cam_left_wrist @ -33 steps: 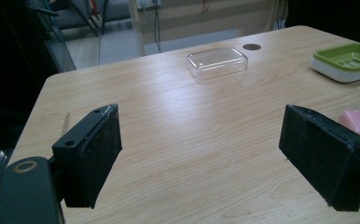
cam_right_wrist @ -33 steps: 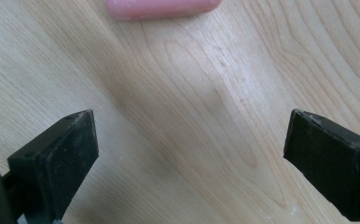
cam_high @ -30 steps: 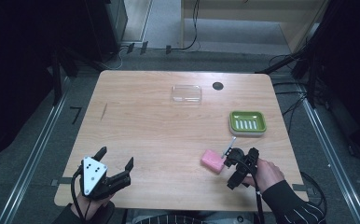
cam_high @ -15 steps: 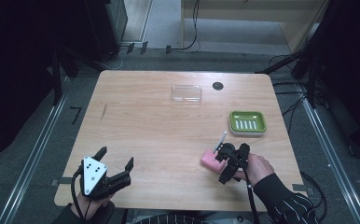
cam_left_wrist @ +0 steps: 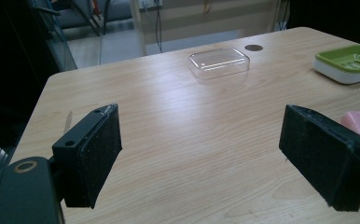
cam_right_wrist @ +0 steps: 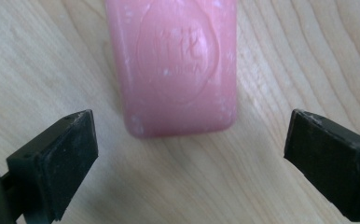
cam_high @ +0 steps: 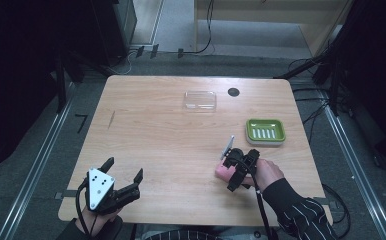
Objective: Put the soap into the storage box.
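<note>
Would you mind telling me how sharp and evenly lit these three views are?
High view: table bright, surroundings dark. Left gripper view: clear lid sharp with glints, near pads soft. Right gripper view: pink soap close, its stamp slightly blurred.

Black hand-held gripper (cam_high: 240, 167), black cable, grey dotted plate, dark pinstriped sleeve (cam_high: 301, 216)

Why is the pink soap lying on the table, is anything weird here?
The pink soap lies bare on the wooden table, apart from the empty green soap dish. The clear lid sits alone farther back. Nothing looks spilled or broken.
</note>
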Demonstrator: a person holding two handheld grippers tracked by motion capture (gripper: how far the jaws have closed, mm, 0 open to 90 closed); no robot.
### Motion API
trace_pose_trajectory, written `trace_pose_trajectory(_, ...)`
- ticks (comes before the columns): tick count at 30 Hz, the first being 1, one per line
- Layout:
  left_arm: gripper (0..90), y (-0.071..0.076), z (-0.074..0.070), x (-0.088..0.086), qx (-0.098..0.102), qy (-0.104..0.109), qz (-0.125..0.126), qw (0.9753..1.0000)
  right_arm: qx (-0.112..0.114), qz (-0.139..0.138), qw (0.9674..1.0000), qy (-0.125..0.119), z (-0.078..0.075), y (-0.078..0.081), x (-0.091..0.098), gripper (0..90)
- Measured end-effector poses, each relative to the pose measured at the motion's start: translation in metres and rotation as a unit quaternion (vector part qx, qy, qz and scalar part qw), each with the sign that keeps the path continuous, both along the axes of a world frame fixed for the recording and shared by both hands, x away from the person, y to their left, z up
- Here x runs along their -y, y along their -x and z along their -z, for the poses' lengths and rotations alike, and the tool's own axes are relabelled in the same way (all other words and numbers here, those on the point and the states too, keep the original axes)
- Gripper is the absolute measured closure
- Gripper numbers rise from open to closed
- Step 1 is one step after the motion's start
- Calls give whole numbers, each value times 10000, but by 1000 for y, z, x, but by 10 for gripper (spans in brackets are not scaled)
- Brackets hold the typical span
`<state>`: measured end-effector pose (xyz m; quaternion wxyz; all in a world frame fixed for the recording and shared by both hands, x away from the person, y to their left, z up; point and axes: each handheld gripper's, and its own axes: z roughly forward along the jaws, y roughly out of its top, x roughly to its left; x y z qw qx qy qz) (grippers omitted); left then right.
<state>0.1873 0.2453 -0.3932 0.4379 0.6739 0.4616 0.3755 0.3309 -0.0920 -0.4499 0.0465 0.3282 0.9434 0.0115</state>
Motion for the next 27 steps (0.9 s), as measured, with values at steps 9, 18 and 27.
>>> trace_pose_trajectory(9,134,0,0,-1,0,8,10,10000,-96,-17,9999,-49,3,-10,-12,28)
trace_pose_trajectory(18,133,0,0,0,-3,9,12,10000,-179,-129,9998,19,10,-18,-21,27)
trace_pose_trajectory(27,134,0,0,-1,5,13,9,10000,-289,-283,9992,60,18,-24,-26,0)
